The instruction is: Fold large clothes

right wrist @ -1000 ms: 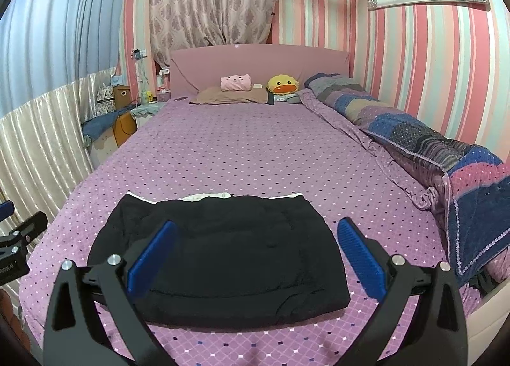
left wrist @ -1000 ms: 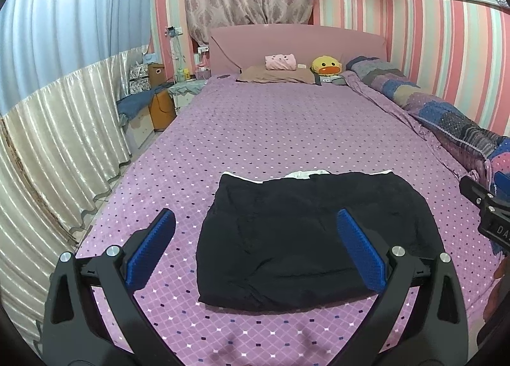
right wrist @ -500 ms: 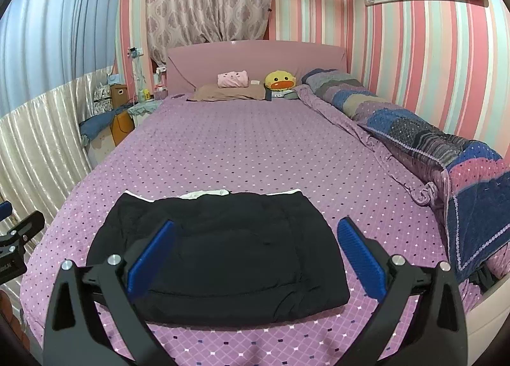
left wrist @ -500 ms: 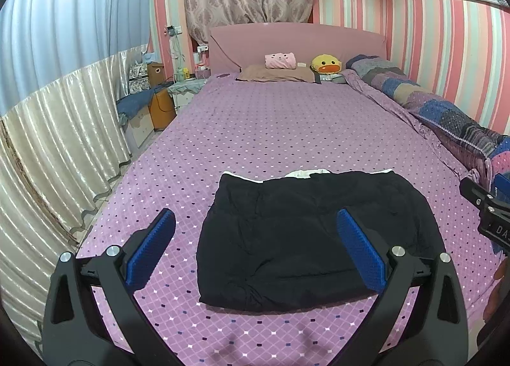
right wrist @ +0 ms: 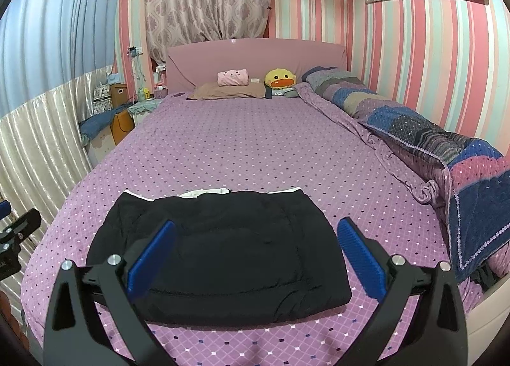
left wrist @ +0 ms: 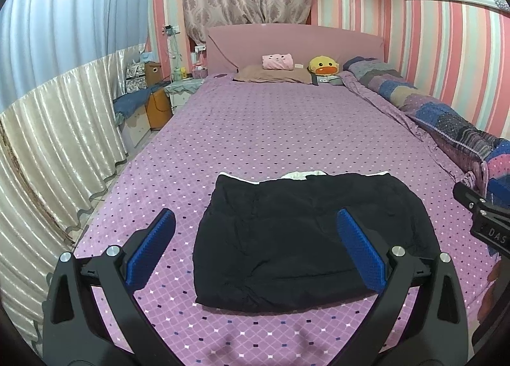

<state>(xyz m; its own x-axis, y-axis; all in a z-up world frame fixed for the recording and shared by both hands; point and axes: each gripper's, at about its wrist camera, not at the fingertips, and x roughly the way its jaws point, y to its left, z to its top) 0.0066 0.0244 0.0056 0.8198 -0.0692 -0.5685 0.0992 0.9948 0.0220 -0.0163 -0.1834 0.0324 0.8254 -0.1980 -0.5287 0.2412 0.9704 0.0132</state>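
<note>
Your garment [left wrist: 306,245] lies folded into a thick black rectangle on the near end of the bed [left wrist: 271,130], at 12 o'clock from both cameras, with a strip of white lining peeking out along its far edge. It looks close to done; one more fold may remain, though that is a judgement only.

Your left gripper [left wrist: 255,251] hovers above the near left part, jaws spread wide and holding nothing. Your right gripper [right wrist: 255,254] hangs over the near right part, equally wide and empty.

The bundle looks puffy and slippery. If you pinch only the top layer, it could peel open and undo the fold. Lifting one side sooner than the other could skew the rectangle. The near edge sits close to the foot of the bed, so a pull toward 6 o'clock could drag it off.

At 2 o'clock the quilt [right wrist: 414,130] lies along the wall, well apart; the pillow [left wrist: 274,74] and duck [left wrist: 323,66] sit far off at 12.
</note>
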